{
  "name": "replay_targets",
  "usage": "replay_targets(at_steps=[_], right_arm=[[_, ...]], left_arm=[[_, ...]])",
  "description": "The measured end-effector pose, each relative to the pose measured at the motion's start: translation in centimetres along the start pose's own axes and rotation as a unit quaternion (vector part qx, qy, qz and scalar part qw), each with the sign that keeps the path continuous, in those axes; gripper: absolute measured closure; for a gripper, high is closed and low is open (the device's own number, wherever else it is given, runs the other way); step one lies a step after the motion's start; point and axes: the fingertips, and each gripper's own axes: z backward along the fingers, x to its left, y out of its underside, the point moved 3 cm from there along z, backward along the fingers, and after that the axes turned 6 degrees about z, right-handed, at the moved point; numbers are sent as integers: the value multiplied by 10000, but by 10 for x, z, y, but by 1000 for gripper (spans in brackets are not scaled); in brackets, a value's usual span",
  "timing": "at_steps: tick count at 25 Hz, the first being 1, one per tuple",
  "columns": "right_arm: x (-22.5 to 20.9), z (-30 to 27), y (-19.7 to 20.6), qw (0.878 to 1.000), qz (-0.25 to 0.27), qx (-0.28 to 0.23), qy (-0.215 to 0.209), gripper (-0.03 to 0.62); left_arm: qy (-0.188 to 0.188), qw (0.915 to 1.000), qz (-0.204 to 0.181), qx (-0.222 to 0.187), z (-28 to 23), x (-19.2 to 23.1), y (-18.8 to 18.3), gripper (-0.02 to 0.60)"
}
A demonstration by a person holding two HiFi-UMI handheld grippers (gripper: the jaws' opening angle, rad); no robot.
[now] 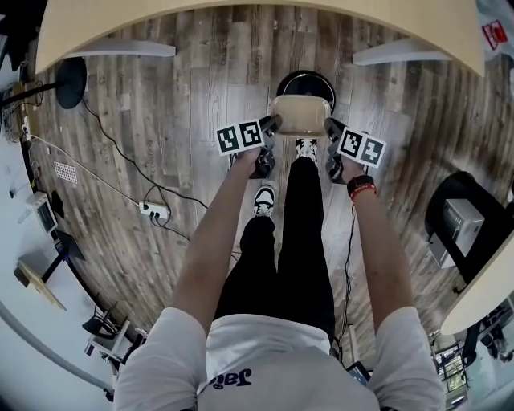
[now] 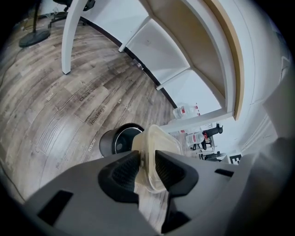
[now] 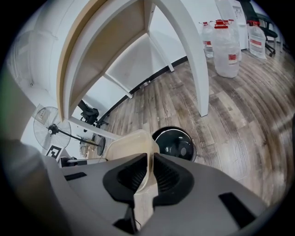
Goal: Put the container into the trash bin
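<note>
A translucent beige plastic container (image 1: pixel 299 115) hangs in the air between both grippers, just above and in front of a round black trash bin (image 1: pixel 306 83) on the wood floor. My left gripper (image 1: pixel 271 124) is shut on the container's left rim (image 2: pixel 156 152). My right gripper (image 1: pixel 329 127) is shut on the right rim (image 3: pixel 133 147). In the left gripper view the bin (image 2: pixel 117 139) stands on the floor beyond the container. In the right gripper view the bin (image 3: pixel 177 143) shows its open mouth close behind the container.
A curved white table (image 1: pixel 257 20) with white legs (image 1: pixel 120 48) arches over the bin. A power strip (image 1: pixel 154 211) and cable lie on the floor at left. Large water bottles (image 3: pixel 227 41) stand at the far right. My legs and shoes (image 1: pixel 263 199) are below the grippers.
</note>
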Motion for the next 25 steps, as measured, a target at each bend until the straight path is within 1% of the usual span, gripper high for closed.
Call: replay_targets(at_steps=[5,11,14,18,25], right_arm=[[-10,-24,8,9999,-112,-8,68,551],[-27,-41,9,9996,-223,97,169,549],[-36,-51,5,9996,-157,152,193,548],[-56,-60,1,9995,-83,131,283,548],[-78,-90,-2,9992,-15,237,312,545]], left_arm=[[4,10000,21,62,-18,22,-4,459],[-42,9998,53,173,-44,34,-10,459],[-80,9998,-3,163,-59,36,-17,459],[-112,9997,-30,219,-76,35,-14,466],[-357,9991,-127,193,-104,46,-23,465]])
